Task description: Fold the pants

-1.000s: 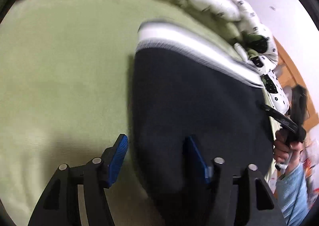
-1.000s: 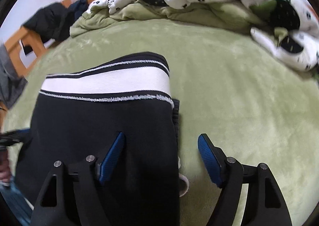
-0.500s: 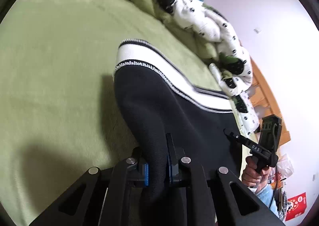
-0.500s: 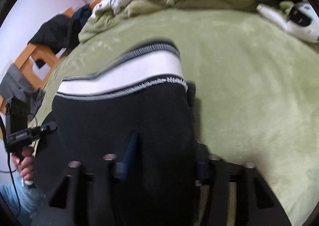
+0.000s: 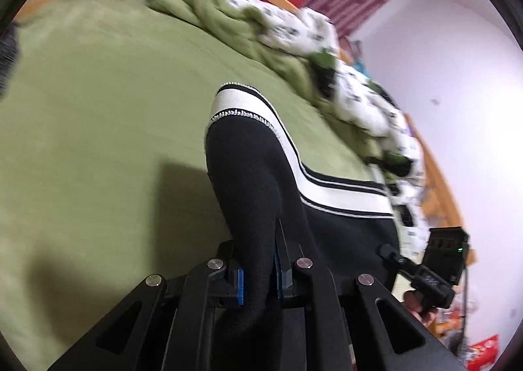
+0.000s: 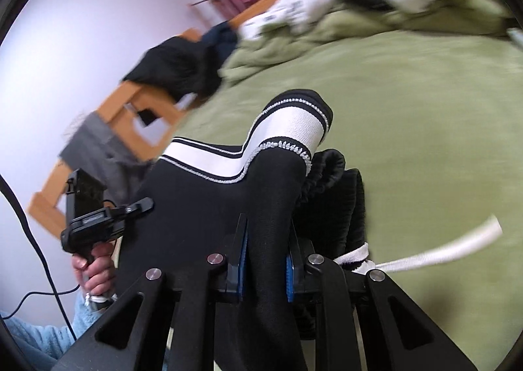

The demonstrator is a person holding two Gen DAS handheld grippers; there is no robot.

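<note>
The pants (image 5: 248,181) are black with a white striped band (image 5: 340,197). My left gripper (image 5: 258,276) is shut on their left edge and holds it lifted off the green bed (image 5: 98,109). My right gripper (image 6: 265,268) is shut on the right edge of the pants (image 6: 268,194), also lifted. The white band (image 6: 287,125) hangs slack between the two grips. A white drawstring (image 6: 451,248) trails out to the right. Each gripper shows in the other's view: the right one (image 5: 425,273) and the left one (image 6: 98,220).
A rumpled green blanket and white spotted duvet (image 5: 327,53) are piled along the far side of the bed. Dark clothes (image 6: 183,66) hang over a wooden bed frame (image 6: 130,109) at the left. A cable (image 6: 39,240) runs near the left hand.
Both grippers closed on the pants' edges and lifted them off the bed. The fabric now hangs bunched between them, and both views have tilted up toward the far wall.
</note>
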